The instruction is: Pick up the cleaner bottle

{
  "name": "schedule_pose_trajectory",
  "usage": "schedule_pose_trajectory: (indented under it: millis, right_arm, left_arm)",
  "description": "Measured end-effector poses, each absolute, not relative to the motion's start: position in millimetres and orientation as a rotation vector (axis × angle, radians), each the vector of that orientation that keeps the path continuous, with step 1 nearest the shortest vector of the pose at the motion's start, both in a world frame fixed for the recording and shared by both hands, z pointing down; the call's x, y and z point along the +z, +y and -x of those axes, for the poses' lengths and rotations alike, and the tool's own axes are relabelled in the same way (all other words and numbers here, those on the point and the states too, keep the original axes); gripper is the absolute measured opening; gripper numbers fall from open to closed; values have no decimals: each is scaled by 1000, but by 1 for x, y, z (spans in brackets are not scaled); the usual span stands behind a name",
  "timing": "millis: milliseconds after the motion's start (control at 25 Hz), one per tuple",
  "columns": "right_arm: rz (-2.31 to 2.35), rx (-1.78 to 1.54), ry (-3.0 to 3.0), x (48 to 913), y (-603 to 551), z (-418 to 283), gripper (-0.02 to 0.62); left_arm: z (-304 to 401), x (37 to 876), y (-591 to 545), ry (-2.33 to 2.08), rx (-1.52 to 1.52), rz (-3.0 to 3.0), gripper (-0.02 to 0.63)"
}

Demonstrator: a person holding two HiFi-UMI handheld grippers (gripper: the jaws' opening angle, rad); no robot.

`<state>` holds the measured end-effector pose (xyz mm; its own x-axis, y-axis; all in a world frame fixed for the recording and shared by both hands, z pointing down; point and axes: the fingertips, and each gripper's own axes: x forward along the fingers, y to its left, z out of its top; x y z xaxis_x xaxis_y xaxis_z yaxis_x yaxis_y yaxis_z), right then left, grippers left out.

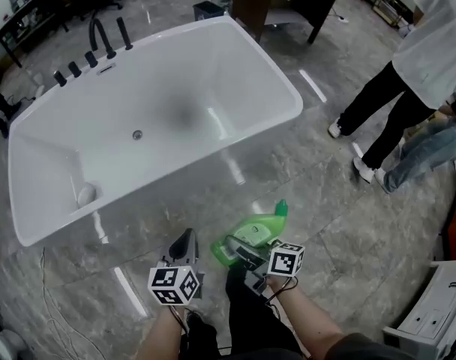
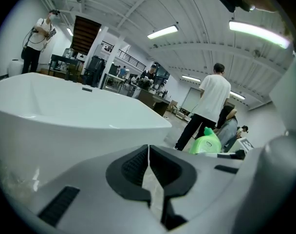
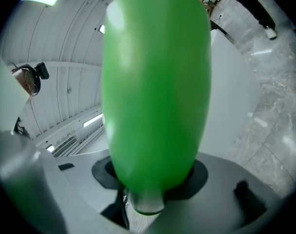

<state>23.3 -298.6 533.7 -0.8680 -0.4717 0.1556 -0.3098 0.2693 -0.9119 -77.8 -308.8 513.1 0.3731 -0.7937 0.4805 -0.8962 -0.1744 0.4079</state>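
Cleaner bottle sits clamped in right gripper fingers, just beside bathtub's near wall; likely light, slick, squeezable plastic, so hold mid-body firmly; left gripper fingers pinched together, empty.

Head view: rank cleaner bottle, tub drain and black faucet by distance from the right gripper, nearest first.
1. cleaner bottle: held in the right gripper's fingers, over the floor in front of the bathtub.
2. tub drain: on the bathtub's bottom, up and to the left.
3. black faucet: on the bathtub's far rim, upper left.
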Motion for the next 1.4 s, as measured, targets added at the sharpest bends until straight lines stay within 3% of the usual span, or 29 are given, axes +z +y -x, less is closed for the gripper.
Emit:
schedule_pose_trajectory:
  millis: [560, 880, 1400]
  right_arm:
    - [831, -1603, 2324, 407, -154, 55, 198]
    - [880, -1551, 2268, 367, -102, 75, 198]
    - [894, -1605, 2155, 323, -32, 72, 198]
  left_arm:
    - [166, 367, -187, -1460, 145, -2139, 20]
    - [209, 334, -138, -1408, 77, -2223, 20]
    - [171, 331, -43, -1239, 172, -2301, 20]
